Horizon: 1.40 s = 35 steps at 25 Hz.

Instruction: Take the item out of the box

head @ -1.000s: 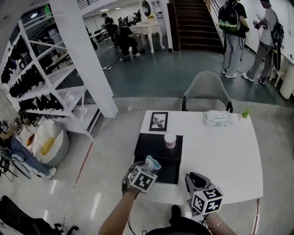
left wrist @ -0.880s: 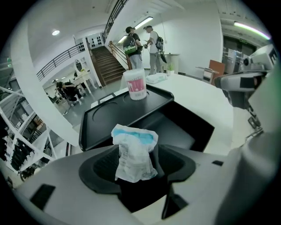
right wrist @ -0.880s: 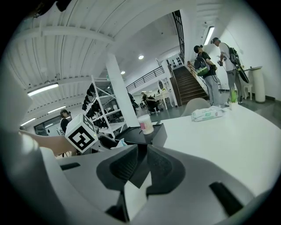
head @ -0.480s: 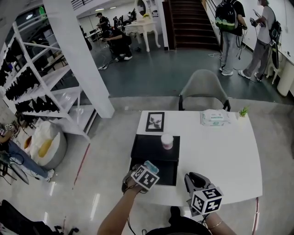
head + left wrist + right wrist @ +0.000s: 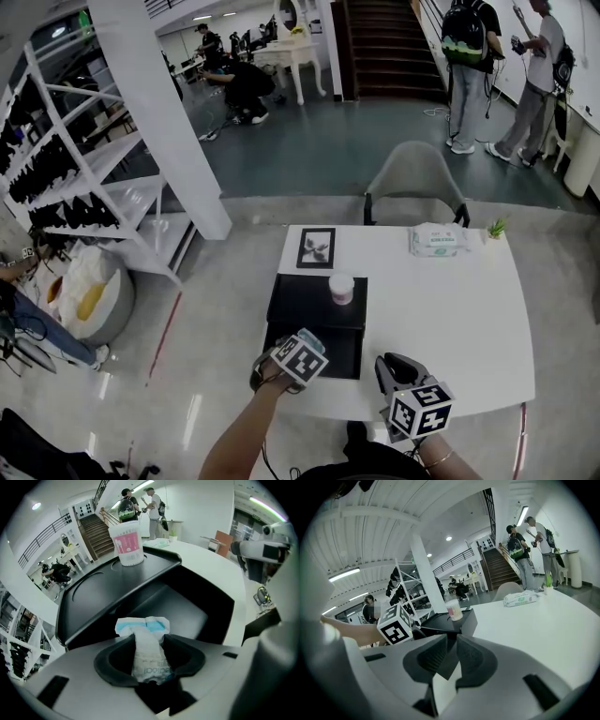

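A black box point(image 5: 317, 314) lies open on the white table point(image 5: 450, 319), and a pink-and-white cup point(image 5: 342, 288) stands on its raised lid point(image 5: 103, 590). My left gripper point(image 5: 312, 343) points steeply down over the box's near, open part. Its jaws have just been closing, and they pinch a crumpled white and light-blue packet point(image 5: 146, 644), which sticks up between the pads. In the left gripper view the gripper point(image 5: 147, 656) has the dark box interior point(image 5: 187, 606) behind it. My right gripper point(image 5: 394, 367) rests at the table's near edge, jaws a narrow gap apart with nothing between them point(image 5: 449, 651).
A framed picture point(image 5: 316, 248), a pack of wipes point(image 5: 438, 240) and a small plant point(image 5: 497, 228) sit along the table's far side. A grey chair point(image 5: 415, 178) stands behind it. White shelving point(image 5: 94, 187) is at the left, and people stand in the background.
The left gripper has sunk and tipped further down over the box's near part, so the packet is now nearly hidden behind its marker cube. The right gripper has stayed put.
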### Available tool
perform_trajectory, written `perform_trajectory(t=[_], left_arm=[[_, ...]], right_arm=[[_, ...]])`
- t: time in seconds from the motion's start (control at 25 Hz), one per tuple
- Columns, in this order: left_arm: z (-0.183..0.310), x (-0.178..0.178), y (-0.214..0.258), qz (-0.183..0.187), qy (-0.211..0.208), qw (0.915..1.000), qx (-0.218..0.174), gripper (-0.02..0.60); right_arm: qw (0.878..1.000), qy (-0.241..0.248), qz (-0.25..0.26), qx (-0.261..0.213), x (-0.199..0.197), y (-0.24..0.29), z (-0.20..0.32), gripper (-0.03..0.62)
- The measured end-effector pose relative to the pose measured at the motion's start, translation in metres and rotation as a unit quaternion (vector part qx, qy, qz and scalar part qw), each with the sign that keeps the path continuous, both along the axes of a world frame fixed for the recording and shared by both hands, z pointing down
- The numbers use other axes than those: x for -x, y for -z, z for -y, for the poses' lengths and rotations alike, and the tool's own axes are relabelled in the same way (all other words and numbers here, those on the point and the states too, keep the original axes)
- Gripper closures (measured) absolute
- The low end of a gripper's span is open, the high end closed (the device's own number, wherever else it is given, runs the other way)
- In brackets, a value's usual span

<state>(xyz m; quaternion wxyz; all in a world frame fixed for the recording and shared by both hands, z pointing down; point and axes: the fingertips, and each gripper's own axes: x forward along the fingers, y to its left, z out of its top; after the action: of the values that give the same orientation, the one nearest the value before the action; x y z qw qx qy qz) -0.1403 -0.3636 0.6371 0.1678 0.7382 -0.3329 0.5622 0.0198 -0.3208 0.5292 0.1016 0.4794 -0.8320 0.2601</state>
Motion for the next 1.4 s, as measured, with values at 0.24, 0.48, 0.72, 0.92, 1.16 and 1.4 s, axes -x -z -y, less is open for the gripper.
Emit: perform_trajectory(t=[0.24,0.48,0.72,0.92,1.16,1.4], left_arm=[[0.000,-0.010,0.011,0.012,-0.032,0.9980,-0.053,0.437],[0.001,-0.020,0.030,0.000,-0.043,0.9935,-0.105,0.446],[-0.009,-0.022,0.039,-0.017,-0.037,0.9923,-0.117,0.451],[-0.013,-0.022,0.057,-0.038,-0.023,0.9883,-0.146,0.456],[-0.015,-0.020,0.086,-0.076,0.014,0.9793,-0.187,0.457],[-0.017,-0.009,0.104,-0.116,0.061,0.9668,-0.219,0.457]], right_arm=[[1.000,0.005,-0.001,0.003,0.004,0.001,-0.001,0.540],[1.000,0.007,-0.001,0.005,0.006,0.001,-0.003,0.540],[1.000,0.013,0.000,0.007,0.012,0.001,-0.006,0.540],[1.000,0.019,0.000,0.006,0.017,0.002,-0.008,0.540],[1.000,0.028,-0.001,0.005,0.022,0.005,-0.010,0.540],[0.999,0.035,-0.002,-0.004,0.029,0.010,-0.008,0.540]])
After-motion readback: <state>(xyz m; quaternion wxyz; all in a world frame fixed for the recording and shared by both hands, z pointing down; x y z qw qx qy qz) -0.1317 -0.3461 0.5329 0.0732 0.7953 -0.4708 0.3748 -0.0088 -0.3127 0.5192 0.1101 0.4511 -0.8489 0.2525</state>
